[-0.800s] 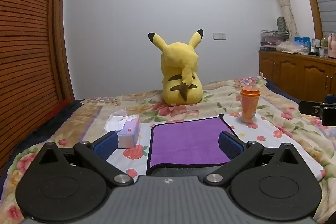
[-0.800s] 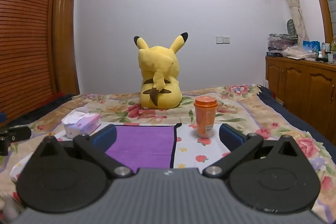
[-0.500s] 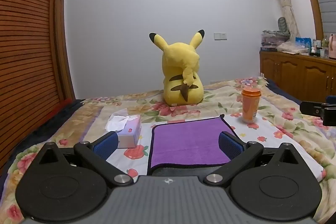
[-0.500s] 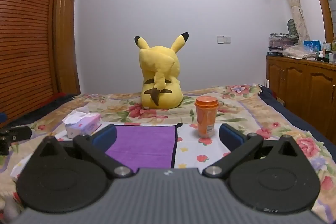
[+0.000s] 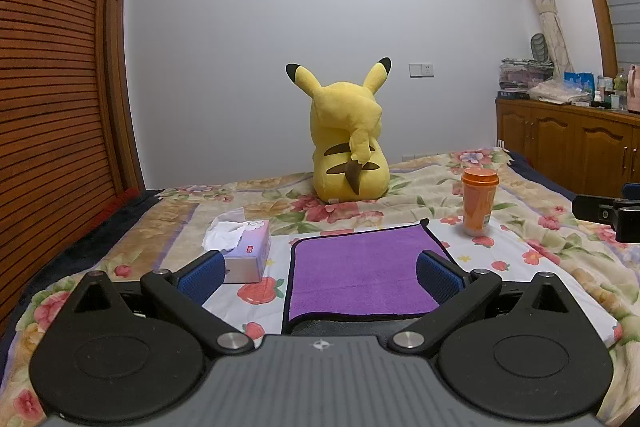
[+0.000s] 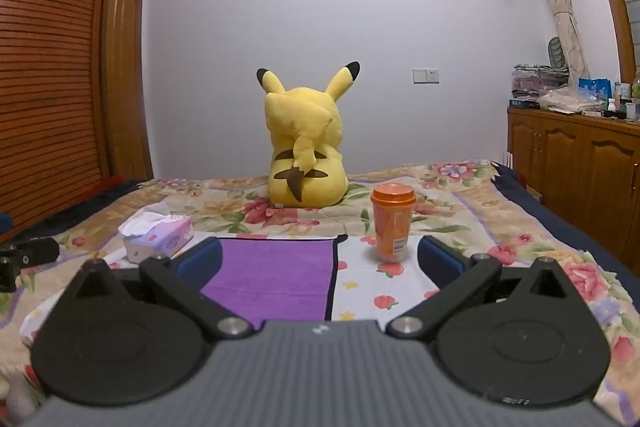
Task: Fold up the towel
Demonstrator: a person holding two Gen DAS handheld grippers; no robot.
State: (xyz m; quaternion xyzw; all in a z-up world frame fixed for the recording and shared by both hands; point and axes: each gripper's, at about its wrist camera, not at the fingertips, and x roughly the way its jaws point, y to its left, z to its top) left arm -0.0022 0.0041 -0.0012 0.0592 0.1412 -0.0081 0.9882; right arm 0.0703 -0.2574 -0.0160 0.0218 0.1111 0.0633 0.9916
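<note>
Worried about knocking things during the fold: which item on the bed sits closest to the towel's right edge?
The orange cup, standing upright just right of the purple towel. The tissue box is left; the Pikachu plush sits far behind.

Towel [image 5: 362, 273], tissues [image 5: 244, 251], cup [image 5: 478, 203] on bed [image 5: 560, 259]

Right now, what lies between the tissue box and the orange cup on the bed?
The purple towel, flat on the floral bedspread, lies between the tissue box and the orange cup; both wrist views show it.

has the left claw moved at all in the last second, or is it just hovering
Yes, slightly: in its own view the plush and orange cup have slid right, so the left claw has turned or shifted left.
</note>
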